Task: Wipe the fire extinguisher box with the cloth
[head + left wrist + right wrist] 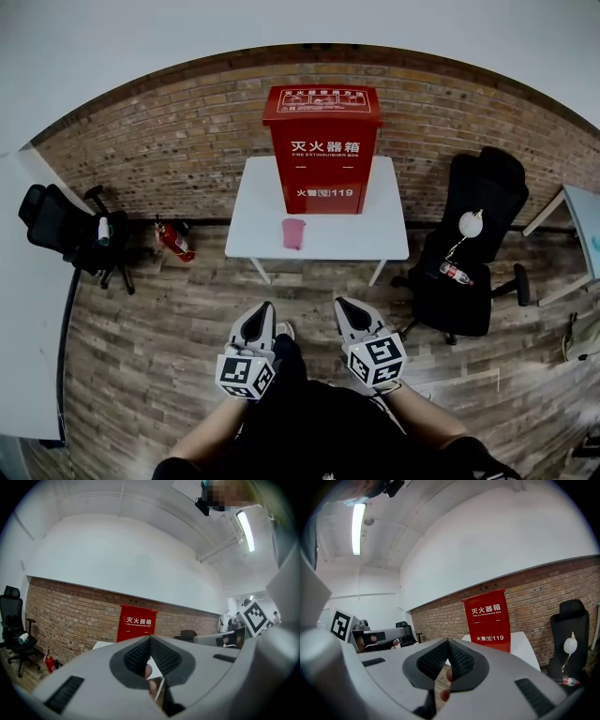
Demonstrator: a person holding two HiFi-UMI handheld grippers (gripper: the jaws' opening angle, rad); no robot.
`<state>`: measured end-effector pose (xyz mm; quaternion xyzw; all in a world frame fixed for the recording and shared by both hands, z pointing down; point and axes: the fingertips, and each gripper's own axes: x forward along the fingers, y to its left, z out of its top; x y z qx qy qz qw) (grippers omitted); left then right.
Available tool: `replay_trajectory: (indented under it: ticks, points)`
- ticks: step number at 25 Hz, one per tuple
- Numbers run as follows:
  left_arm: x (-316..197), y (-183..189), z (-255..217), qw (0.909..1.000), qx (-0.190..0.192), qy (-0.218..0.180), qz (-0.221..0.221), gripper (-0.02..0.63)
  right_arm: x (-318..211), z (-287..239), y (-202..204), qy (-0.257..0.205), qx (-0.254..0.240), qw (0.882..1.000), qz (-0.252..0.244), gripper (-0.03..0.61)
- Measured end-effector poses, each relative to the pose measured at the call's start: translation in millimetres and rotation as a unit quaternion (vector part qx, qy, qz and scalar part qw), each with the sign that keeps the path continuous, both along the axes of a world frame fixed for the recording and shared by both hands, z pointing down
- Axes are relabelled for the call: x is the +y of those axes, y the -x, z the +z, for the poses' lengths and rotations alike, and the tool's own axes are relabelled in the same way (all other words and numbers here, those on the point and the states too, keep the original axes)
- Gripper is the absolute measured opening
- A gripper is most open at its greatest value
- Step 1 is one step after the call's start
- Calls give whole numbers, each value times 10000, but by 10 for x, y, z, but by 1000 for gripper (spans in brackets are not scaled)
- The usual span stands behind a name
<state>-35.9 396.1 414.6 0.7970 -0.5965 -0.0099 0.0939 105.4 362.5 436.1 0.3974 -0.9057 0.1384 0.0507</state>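
Note:
The red fire extinguisher box stands upright at the back of a small white table, against the brick wall. A pink cloth lies on the table just in front of the box. Both grippers hover over the wooden floor, well short of the table. My left gripper has its jaws closed together with nothing held. My right gripper, beside it, is likewise shut and empty. The box shows ahead in the left gripper view, and the box also shows ahead in the right gripper view.
A black office chair carrying a bottle stands right of the table. Another black chair stands at the left. A small red extinguisher lies on the floor by the wall. A white desk is at the right edge.

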Motion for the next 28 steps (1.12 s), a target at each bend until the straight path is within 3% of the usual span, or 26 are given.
replay_trajectory:
  ticks: [8, 13, 28]
  points:
    - [-548, 122, 78, 9998, 176, -42, 114, 31, -440, 123, 208, 224, 45, 9997, -32, 18]
    - [-1029, 424, 108, 9997, 251, 20, 75, 29, -861, 198, 462, 348, 185, 9992, -105, 18]
    - [-2529, 1381, -51, 9989, 274, 31, 371, 30, -2290, 127, 1348, 466, 355, 9979, 283, 18]
